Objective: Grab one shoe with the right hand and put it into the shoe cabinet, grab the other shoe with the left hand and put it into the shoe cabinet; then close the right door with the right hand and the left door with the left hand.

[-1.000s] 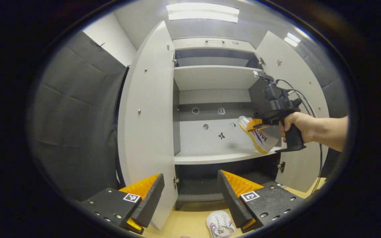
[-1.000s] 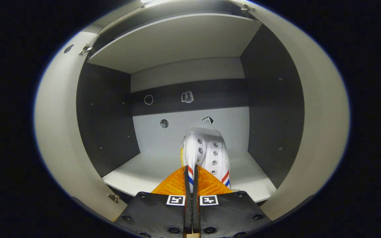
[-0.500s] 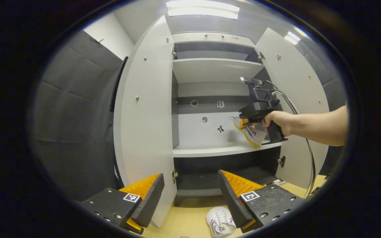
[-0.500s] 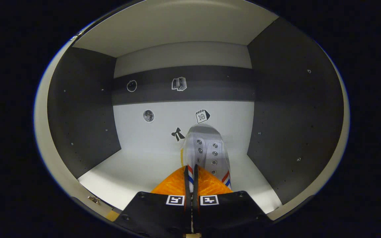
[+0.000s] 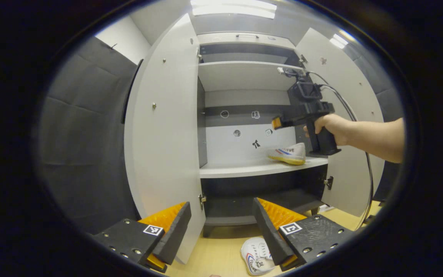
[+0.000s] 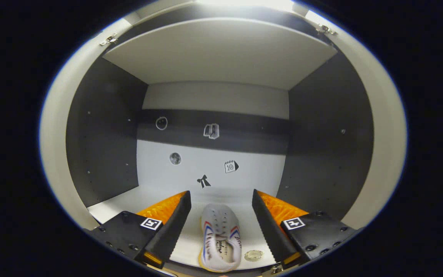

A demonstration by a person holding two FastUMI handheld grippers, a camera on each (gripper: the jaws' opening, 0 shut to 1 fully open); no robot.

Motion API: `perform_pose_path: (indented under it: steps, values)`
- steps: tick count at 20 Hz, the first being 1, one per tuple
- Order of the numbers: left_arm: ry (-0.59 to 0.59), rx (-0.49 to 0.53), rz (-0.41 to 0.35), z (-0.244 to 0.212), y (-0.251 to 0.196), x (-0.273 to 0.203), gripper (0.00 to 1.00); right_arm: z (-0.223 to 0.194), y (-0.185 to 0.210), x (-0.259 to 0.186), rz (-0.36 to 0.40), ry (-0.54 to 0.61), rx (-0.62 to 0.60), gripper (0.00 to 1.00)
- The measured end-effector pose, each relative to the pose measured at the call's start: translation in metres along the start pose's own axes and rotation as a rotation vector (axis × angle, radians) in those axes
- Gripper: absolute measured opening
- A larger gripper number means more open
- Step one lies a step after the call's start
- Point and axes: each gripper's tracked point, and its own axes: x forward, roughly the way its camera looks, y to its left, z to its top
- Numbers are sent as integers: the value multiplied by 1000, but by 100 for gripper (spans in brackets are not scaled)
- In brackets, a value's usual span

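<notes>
One white shoe with red and blue stripes lies flat on the cabinet's middle shelf, toe pointing inward. My right gripper stands open just above it, a finger on either side, not touching. From the left gripper view that shoe rests at the shelf's right end under the right gripper, held by a hand. The other white shoe lies on the tan floor, just below my open left gripper. Both cabinet doors stand open: left door, right door.
The cabinet has an upper shelf and a dark lower compartment. Small stickers dot its back wall. A cable hangs from the right gripper past the right door. Black cloth wall stands left of the cabinet.
The right gripper has opened and let go of the shoe, which now lies flat on the middle shelf. The gripper has risen and drawn back a little. The left gripper has barely moved.
</notes>
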Motion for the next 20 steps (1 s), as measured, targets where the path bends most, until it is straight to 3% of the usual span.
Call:
perform_pose_path:
  steps: [4,11,20]
  values:
    - [13,22,-24,-5,-5,10,94,23,6,-48,34,-74,3,96]
    - [74,5,-86,-32,-16,33,94,16,-2,-117,47,-90,10,96]
    - [294,-1,-194,-124,-41,48,94,-23,-28,-182,12,-53,29,97]
